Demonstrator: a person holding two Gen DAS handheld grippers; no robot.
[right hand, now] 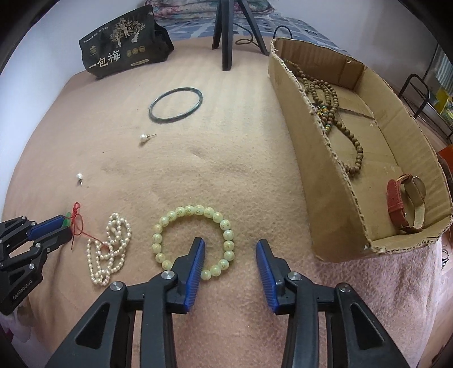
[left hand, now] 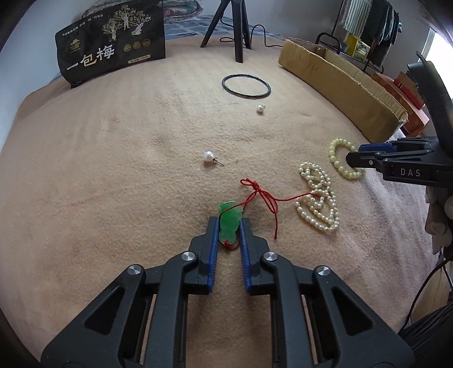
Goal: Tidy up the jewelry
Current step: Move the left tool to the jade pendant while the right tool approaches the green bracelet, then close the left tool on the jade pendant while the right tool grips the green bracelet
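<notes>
Both grippers down on the jewelry

Left gripper (left hand: 229, 226) clamps the green pendant (left hand: 230, 220) (red cord trailing right); right gripper (right hand: 230, 246), half-open, straddles the pale bead bracelet (right hand: 226, 225).

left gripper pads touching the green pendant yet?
Touching. Left wrist view: both blue pads of the left gripper sit against the sides of the green pendant, no gap visible.

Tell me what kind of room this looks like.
Probably a bedroom in a home: the work surface looks like a bed under a beige blanket, folded bedding sits at its far end, and a clothes rack stands beside it.
</notes>
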